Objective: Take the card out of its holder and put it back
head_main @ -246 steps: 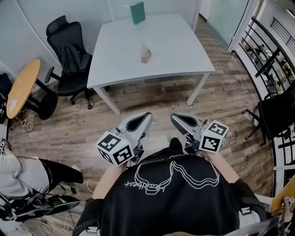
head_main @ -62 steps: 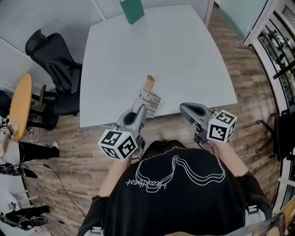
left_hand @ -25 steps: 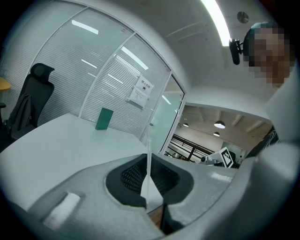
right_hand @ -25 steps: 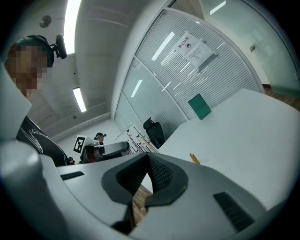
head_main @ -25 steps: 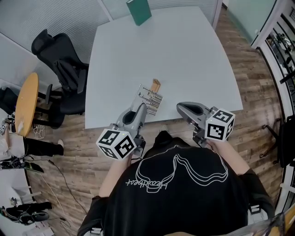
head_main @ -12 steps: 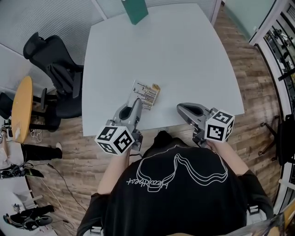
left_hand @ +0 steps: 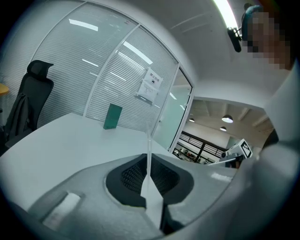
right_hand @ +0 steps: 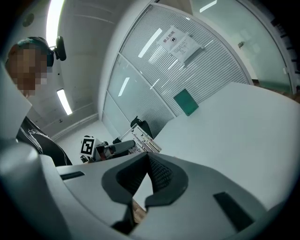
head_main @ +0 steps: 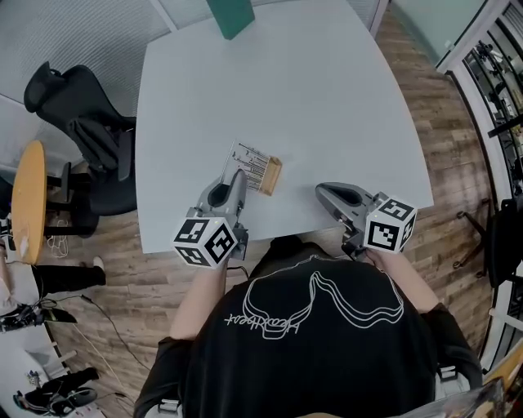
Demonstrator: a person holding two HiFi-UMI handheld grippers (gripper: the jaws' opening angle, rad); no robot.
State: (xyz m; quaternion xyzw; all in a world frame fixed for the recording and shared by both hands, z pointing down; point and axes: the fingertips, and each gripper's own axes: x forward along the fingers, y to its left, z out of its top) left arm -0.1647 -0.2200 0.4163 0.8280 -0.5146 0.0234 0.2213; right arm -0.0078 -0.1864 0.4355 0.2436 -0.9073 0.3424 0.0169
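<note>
My left gripper (head_main: 237,175) is shut on a white printed card (head_main: 248,164) over the near part of the white table (head_main: 343,98). A small wooden holder (head_main: 270,175) sits against the card's right edge; I cannot tell whether the card is in its slot. In the left gripper view the card (left_hand: 149,140) stands edge-on, pinched between the pads of that gripper (left_hand: 149,169). My right gripper (head_main: 319,190) hovers at the table's front edge, right of the holder, shut and holding nothing. The right gripper view shows its own tips (right_hand: 147,157) meeting, and the card (right_hand: 146,139) raised in the left gripper.
A green book (head_main: 230,16) stands at the table's far edge. A black office chair (head_main: 86,122) and a round yellow table (head_main: 29,196) are to the left. A metal railing (head_main: 498,98) runs along the right. A wood floor surrounds the table.
My left gripper has carried the card and wooden holder forward over the table's near edge and lower. The holder now shows to the right of the card. The right gripper has shifted a little.
</note>
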